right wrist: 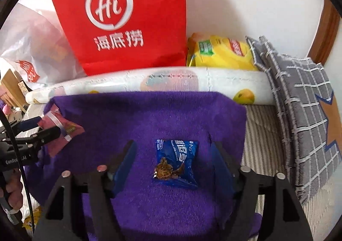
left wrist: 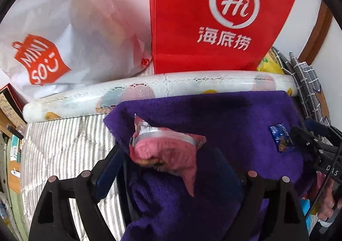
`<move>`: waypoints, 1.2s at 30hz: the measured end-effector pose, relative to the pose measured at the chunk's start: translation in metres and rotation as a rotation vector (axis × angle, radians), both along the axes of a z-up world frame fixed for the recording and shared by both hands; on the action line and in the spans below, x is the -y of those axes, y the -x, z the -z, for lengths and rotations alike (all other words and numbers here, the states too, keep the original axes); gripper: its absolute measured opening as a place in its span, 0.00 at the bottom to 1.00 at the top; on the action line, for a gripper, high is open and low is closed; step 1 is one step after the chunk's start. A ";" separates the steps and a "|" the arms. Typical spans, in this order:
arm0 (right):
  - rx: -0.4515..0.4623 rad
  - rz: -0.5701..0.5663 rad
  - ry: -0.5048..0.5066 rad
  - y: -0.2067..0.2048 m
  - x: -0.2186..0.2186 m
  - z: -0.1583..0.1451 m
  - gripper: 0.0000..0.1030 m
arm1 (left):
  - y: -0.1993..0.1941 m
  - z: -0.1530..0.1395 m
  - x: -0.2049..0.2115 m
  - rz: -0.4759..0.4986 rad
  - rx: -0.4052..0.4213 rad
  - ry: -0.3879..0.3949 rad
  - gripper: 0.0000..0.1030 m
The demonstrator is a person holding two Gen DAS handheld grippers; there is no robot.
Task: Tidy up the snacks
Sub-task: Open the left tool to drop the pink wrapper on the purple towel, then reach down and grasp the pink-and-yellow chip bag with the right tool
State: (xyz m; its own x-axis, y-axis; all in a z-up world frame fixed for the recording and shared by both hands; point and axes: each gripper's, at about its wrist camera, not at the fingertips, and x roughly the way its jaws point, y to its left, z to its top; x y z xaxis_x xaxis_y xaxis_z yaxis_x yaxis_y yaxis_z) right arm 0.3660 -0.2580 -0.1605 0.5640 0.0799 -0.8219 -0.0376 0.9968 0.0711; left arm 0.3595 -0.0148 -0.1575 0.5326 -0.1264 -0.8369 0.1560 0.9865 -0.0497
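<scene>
The left tongs [left wrist: 171,168] stood spread, and the pink snack packet [left wrist: 164,151] lay between their fingers on the purple towel [left wrist: 235,117]; the pads did not visibly press it — the left finger [left wrist: 109,168] sat just beside the packet's edge. In the right wrist view the same left tongs [right wrist: 46,129] reached in from the left edge with the pink packet [right wrist: 62,132] at their tips.

The right tongs [right wrist: 173,155] were likewise spread, their two blue-padded fingers standing clear on either side of the blue cookie packet [right wrist: 176,163], which lay flat near the middle of the towel [right wrist: 149,113], touching neither pad. From the left wrist view that blue packet [left wrist: 280,137] showed near the towel's right side, just beside the right tongs [left wrist: 299,136].

Behind the towel lay a rolled, fruit-printed mat [right wrist: 224,83], and behind that stood a red paper bag [right wrist: 128,16] against the wall, a white plastic bag [left wrist: 64,27] to its left, a yellow package [right wrist: 222,53] to its right. A grey checked cloth [right wrist: 303,102] lay at the right — overlapping the roll's end.
</scene>
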 end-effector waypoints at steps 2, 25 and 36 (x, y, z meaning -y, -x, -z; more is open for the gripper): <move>0.013 0.007 0.002 0.008 0.000 -0.011 0.74 | 0.009 -0.008 -0.001 -0.006 0.010 -0.007 0.84; 0.164 0.126 0.120 0.178 0.019 -0.105 0.93 | 0.191 -0.097 -0.038 -0.121 0.181 -0.013 0.89; 0.182 0.120 0.094 0.251 0.029 -0.104 0.93 | 0.252 -0.097 -0.047 -0.176 0.191 -0.012 0.89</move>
